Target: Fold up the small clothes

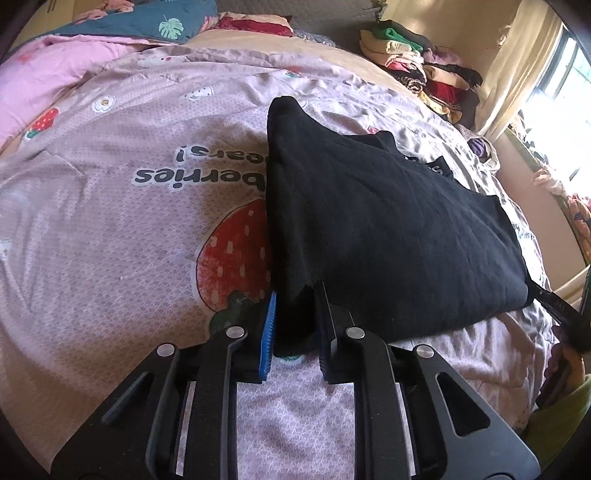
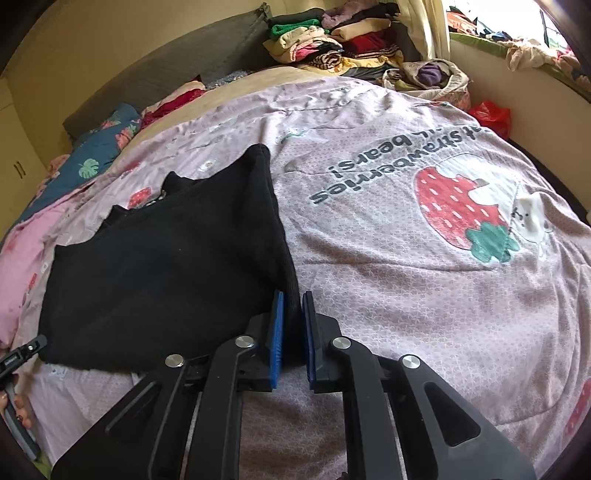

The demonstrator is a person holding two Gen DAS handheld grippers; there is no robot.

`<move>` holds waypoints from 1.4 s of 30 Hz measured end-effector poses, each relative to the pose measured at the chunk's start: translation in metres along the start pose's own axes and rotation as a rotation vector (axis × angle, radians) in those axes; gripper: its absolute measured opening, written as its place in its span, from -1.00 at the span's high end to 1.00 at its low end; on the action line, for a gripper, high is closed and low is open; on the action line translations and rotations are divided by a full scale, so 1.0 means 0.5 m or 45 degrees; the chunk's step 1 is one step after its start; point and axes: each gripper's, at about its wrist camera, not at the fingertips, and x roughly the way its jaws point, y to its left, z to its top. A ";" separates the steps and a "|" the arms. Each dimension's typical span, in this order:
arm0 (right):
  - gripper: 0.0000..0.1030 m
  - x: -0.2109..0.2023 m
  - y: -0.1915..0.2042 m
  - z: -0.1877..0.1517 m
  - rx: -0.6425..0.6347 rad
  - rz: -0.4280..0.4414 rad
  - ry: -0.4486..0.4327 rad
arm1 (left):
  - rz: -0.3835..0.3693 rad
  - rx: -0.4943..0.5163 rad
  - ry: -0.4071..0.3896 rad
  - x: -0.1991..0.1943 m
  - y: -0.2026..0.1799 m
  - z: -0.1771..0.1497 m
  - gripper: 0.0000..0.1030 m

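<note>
A black knit garment point(image 1: 388, 229) lies partly folded on the pink strawberry-print bedspread point(image 1: 129, 221). In the left wrist view my left gripper point(image 1: 295, 325) is shut on the garment's near left corner, black cloth bunched between its blue pads point(image 1: 269, 332). In the right wrist view the same black garment point(image 2: 166, 266) spreads to the left, and my right gripper point(image 2: 293, 325) is shut on its near right edge, a fold of cloth pinched between the blue pads point(image 2: 277, 328). The other gripper's tip point(image 2: 26, 350) shows at the far left edge there.
A heap of folded and loose clothes point(image 2: 332, 40) is stacked at the head of the bed by the curtain point(image 1: 517, 66). A teal leaf-print pillow point(image 1: 147, 22) and pink quilt point(image 1: 44, 70) lie at the far side. A red bag point(image 2: 491, 114) sits by the wall.
</note>
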 end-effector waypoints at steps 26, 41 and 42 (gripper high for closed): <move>-0.18 -0.027 -0.003 -0.029 0.002 -0.012 -0.006 | 0.012 0.041 0.014 -0.019 -0.023 -0.029 0.28; -0.83 -0.071 0.018 -0.046 -0.042 -0.031 -0.064 | 0.007 0.045 -0.001 -0.042 -0.031 -0.039 -0.59; -0.86 -0.073 0.021 -0.046 -0.048 -0.031 -0.067 | 0.003 0.047 -0.004 -0.045 -0.031 -0.039 -0.67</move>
